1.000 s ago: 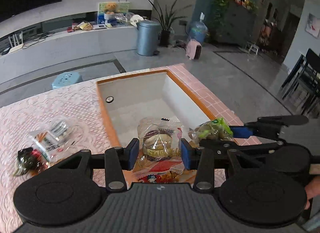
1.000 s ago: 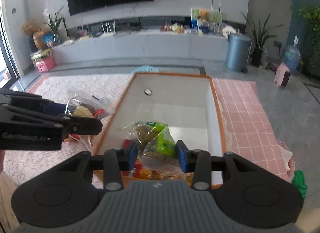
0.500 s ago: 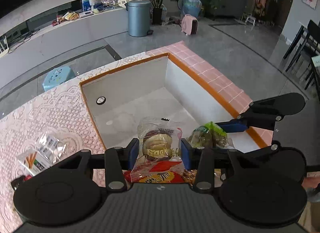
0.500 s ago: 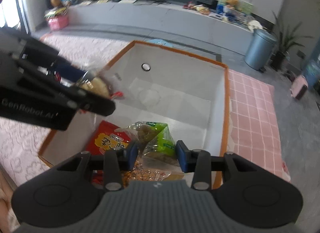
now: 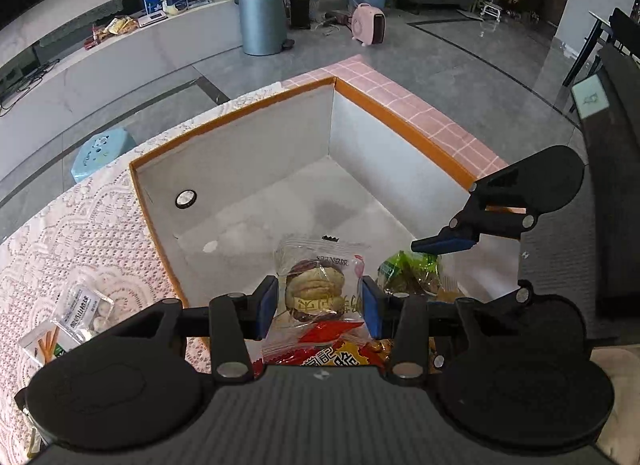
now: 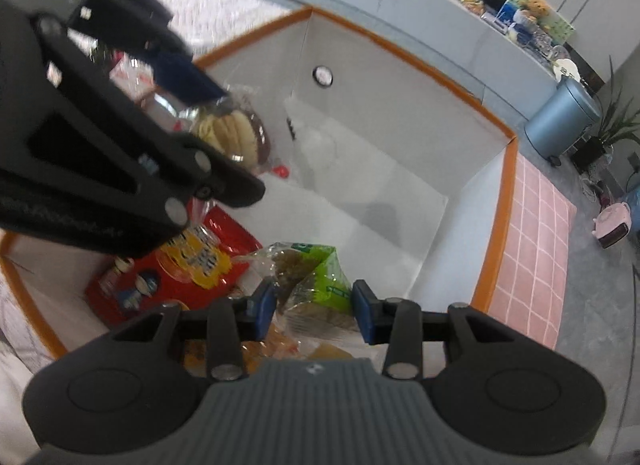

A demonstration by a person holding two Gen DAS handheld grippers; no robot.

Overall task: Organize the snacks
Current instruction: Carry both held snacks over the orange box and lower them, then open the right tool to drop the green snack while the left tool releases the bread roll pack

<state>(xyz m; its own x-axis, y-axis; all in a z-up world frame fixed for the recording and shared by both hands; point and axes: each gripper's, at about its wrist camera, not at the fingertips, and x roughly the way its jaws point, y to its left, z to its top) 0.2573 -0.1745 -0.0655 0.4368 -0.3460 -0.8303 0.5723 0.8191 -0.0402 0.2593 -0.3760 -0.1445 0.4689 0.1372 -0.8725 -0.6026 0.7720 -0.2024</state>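
Note:
My left gripper (image 5: 320,303) is shut on a clear packet of round pastries (image 5: 320,289) and holds it over the white box with an orange rim (image 5: 240,121). My right gripper (image 6: 314,311) is shut on a green snack packet (image 6: 320,285), also over the box (image 6: 496,249). The green packet shows in the left wrist view (image 5: 408,273) under the right gripper's blue fingers (image 5: 444,243). The pastry packet shows in the right wrist view (image 6: 236,133), held by the left gripper. A red snack bag (image 6: 176,277) lies on the box floor; it also shows in the left wrist view (image 5: 336,353).
The box sits on a table with a lace cloth (image 5: 80,233) and pink tiles (image 5: 432,121). Small clear snack packets (image 5: 76,313) lie on the cloth left of the box. A light blue stool (image 5: 102,151) stands beyond the table.
Both grippers have moved forward and down over the box with their packets. The red bag on the box floor has come into fuller view.

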